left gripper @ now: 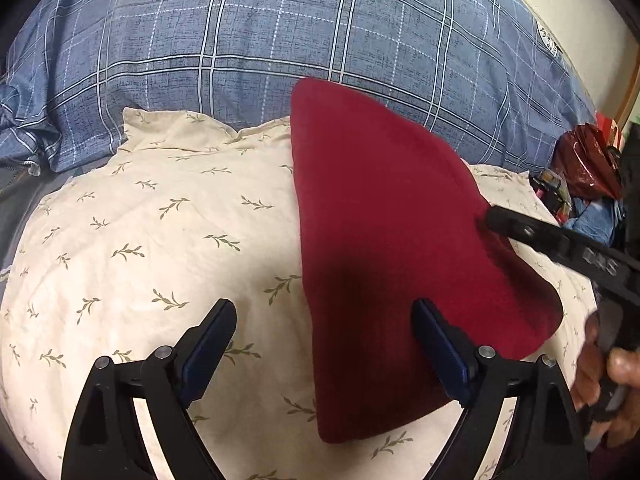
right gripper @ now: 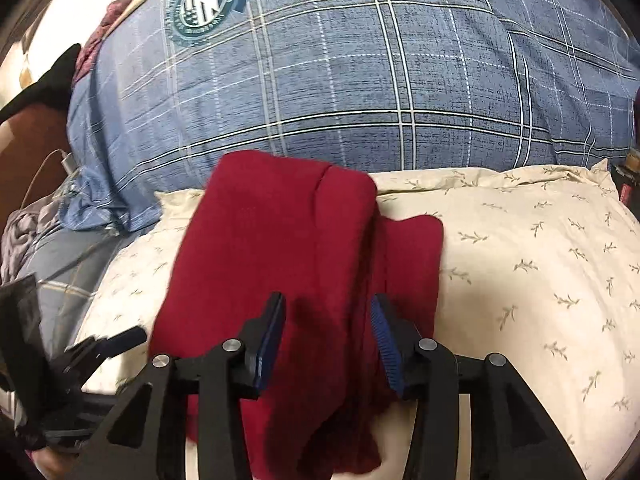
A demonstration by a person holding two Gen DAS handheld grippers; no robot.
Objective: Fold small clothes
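Your left tongs (left gripper: 324, 356) fill the bottom of the left wrist view, spread wide and released: one finger hangs over the bare pillow (left gripper: 132, 240), the other over the lower part of the red cloth (left gripper: 384, 216), with nothing pinched between them. At the lower right edge of that view your right hand (left gripper: 612, 376) grips its tool, whose black finger reaches in from the right and meets the cloth's right edge.

In the right wrist view, your right tongs (right gripper: 328, 344) sit at bottom centre, partly parted and released, their blue pads standing apart above the cloth (right gripper: 280, 248) with no fabric caught between them. The left tool's tips show blurred at the lower left of that frame, just beside the cloth's left edge.

The cloth, dark red and folded over itself, lies on the cream, leaf-printed pillow. In the right wrist view a top layer ends in a rounded corner at upper centre, and a lower layer juts out to its right. In the left wrist view it runs as a long tapered shape from bottom centre up toward the middle.

Behind the pillow, a blue plaid duvet (right gripper: 360, 80) covers the upper half of both views, with a round crest (right gripper: 204, 4) printed at the upper left of the right wrist view. A red bag (left gripper: 588, 160) and clutter sit at the right edge of the left wrist view.
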